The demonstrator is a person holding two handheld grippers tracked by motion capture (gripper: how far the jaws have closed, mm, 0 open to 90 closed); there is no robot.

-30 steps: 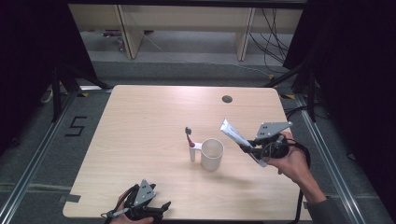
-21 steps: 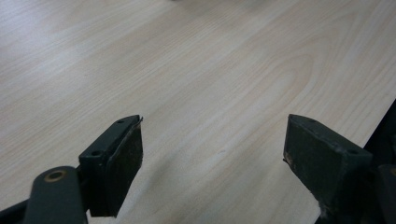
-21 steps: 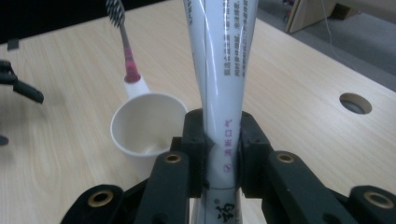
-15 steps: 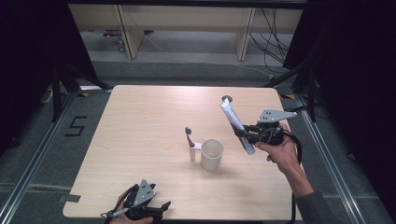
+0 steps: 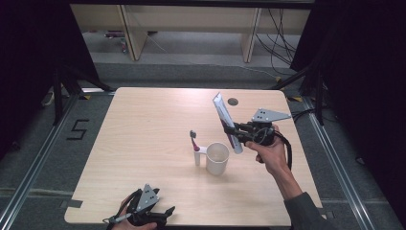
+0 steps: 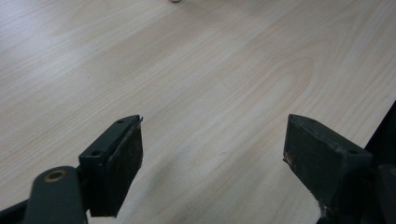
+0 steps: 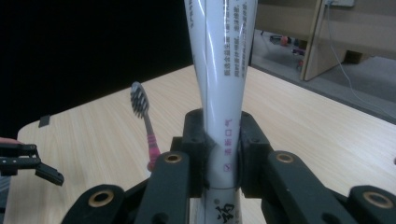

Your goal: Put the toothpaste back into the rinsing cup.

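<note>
My right gripper (image 5: pixel 234 131) is shut on a white toothpaste tube (image 5: pixel 223 114) and holds it in the air to the right of a white cup (image 5: pixel 217 158). The tube (image 7: pixel 224 70) stands nearly upright between the pads of the right gripper (image 7: pixel 223 140). A toothbrush (image 5: pixel 193 139) with a pink handle stands in a small white holder to the left of the cup; it appears as the toothbrush (image 7: pixel 142 112) beyond the tube. My left gripper (image 5: pixel 160 214) rests near the table's front edge, and this left gripper (image 6: pixel 212 140) is open over bare wood.
The light wooden table (image 5: pixel 143 120) has a dark round hole (image 5: pixel 233 101) near its far edge. Dark floor, rails and cables surround it. The left gripper (image 7: pixel 28 161) lies far off at the left edge of the right gripper view.
The right hand has carried the tube away from the front edge and left, toward the cup, and swung it from slanting leftward to nearly upright. The left gripper has not moved.
</note>
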